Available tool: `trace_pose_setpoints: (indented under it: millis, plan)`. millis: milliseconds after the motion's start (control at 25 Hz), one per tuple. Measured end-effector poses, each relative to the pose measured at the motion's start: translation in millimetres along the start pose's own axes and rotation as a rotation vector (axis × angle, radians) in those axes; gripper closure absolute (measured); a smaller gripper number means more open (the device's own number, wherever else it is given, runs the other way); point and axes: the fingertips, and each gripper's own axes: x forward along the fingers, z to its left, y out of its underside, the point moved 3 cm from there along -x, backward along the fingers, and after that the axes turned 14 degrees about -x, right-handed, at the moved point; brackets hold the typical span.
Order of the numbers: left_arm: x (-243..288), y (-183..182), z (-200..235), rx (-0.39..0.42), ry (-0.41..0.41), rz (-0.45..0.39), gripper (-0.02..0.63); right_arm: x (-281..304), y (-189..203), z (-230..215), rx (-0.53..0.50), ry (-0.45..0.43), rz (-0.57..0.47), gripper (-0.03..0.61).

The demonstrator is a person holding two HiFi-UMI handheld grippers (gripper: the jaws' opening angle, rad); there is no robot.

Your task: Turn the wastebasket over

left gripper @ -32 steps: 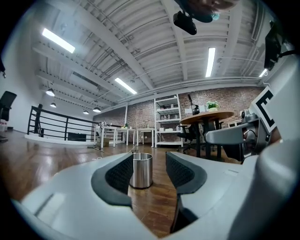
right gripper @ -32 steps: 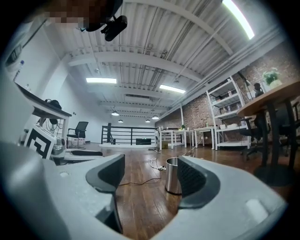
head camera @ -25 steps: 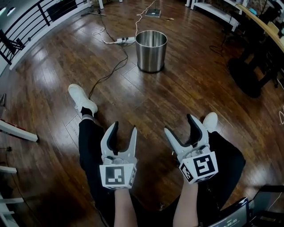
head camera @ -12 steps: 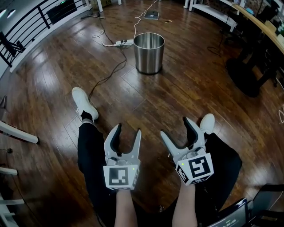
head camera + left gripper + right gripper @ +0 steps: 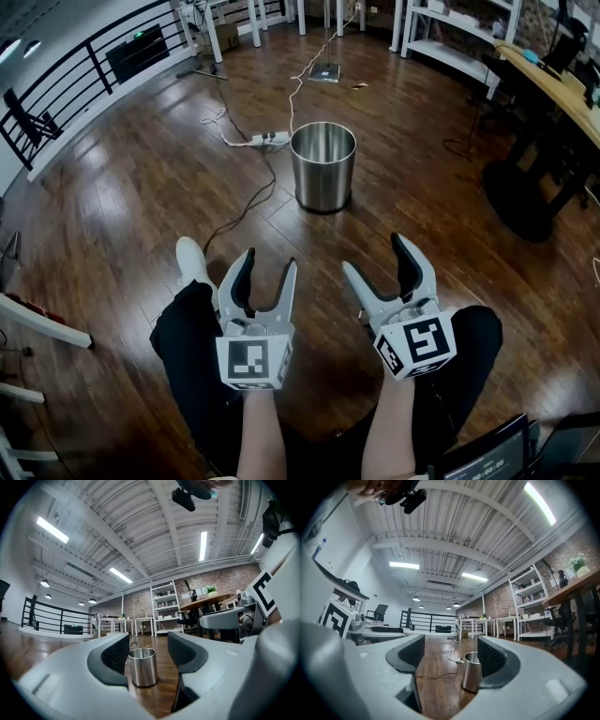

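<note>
Fingers of my left gripper (image 5: 268, 264) are spreading wider with nothing between them. Those of my right gripper (image 5: 375, 255) stand well apart and are just as empty. Both point level over my legs toward the wastebasket (image 5: 323, 169), which stands upright with its mouth up on the wood floor (image 5: 122, 206), well apart from either gripper. Each gripper view frames it out beyond the fingers, not between them.

I judge that the trouble lies in the steel. The wall is smooth, round and shiny, so a pinch across the body could slide off. The rim looks like the safer hold. If I tip it with one gripper only, it may roll away across the boards instead of going onto its mouth. A power strip (image 5: 267, 139) and its cable (image 5: 246, 202) lie just beside the basket's left, so a bin swung or dropped that way could snag or land on them and sit crooked.
</note>
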Motion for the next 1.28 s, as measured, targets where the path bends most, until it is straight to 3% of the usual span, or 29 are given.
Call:
trace_pose_setpoints:
  millis: [160, 520, 720, 1000, 1120, 1280]
  plan:
    - [63, -6, 25, 0.047, 0.024, -0.010, 0.347, 58, 7, -29, -0.008, 0.005, -0.005, 0.239]
    - [222, -3, 91, 0.043, 0.069, 0.024, 0.347, 215, 49, -80, -0.055, -0.082, 0.102, 0.241]
    - [308, -18, 128, 0.010, 0.129, 0.017, 0.348, 302, 49, -99, -0.127, -0.134, 0.148, 0.241]
    - [406, -14, 170, -0.035, 0.169, 0.005, 0.348, 391, 96, -98, -0.216, -0.285, 0.330, 0.241]
    - [441, 9, 190, -0.074, 0.171, 0.063, 0.350, 416, 137, -89, -0.252, -0.373, 0.465, 0.241]
    - [475, 45, 224, -0.141, 0.129, 0.162, 0.351, 447, 191, -69, -0.229, -0.480, 0.592, 0.241]
